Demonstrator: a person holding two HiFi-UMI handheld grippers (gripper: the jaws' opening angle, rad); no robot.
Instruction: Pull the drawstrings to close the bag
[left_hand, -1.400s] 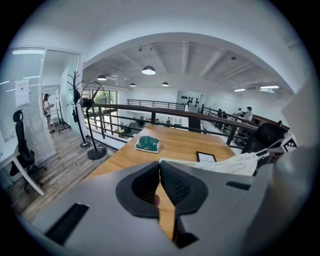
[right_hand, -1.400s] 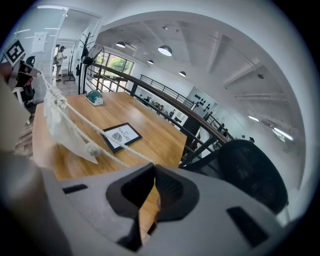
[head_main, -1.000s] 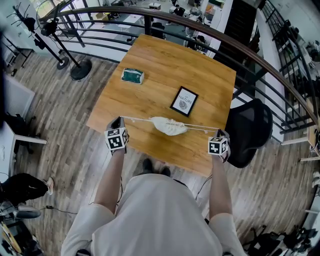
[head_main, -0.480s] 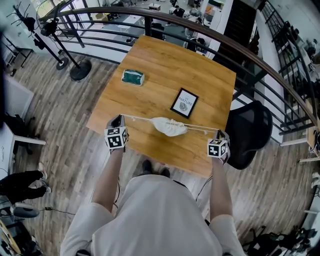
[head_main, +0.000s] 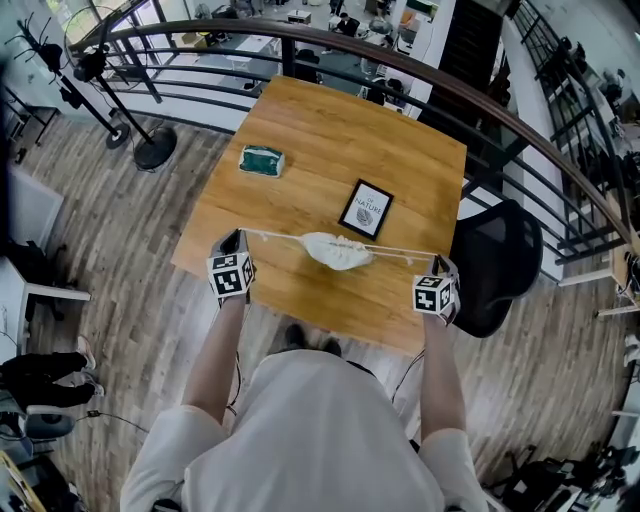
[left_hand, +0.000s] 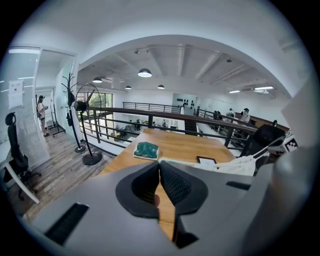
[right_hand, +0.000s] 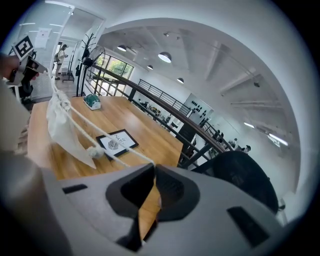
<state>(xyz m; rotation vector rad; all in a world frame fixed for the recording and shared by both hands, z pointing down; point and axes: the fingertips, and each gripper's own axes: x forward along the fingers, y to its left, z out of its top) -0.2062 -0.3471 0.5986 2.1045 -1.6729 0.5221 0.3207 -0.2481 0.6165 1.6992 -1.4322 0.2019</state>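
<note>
A small white drawstring bag (head_main: 338, 250) hangs cinched above the near part of the wooden table (head_main: 330, 130), stretched between both grippers. My left gripper (head_main: 238, 238) is shut on the left drawstring (head_main: 275, 237), which runs taut to the bag. My right gripper (head_main: 440, 263) is shut on the right drawstrings (head_main: 405, 255). In the left gripper view the jaws (left_hand: 159, 165) meet on the cord, and the bag (left_hand: 242, 165) hangs to the right. In the right gripper view two cords (right_hand: 100, 132) lead from the jaws (right_hand: 154, 169) to the bag (right_hand: 62, 127).
A green pouch (head_main: 262, 160) lies at the table's far left and a black-framed card (head_main: 367, 208) lies just beyond the bag. A black office chair (head_main: 500, 262) stands at the table's right. A dark railing (head_main: 400, 60) curves behind the table, and a stand (head_main: 150, 140) is to its left.
</note>
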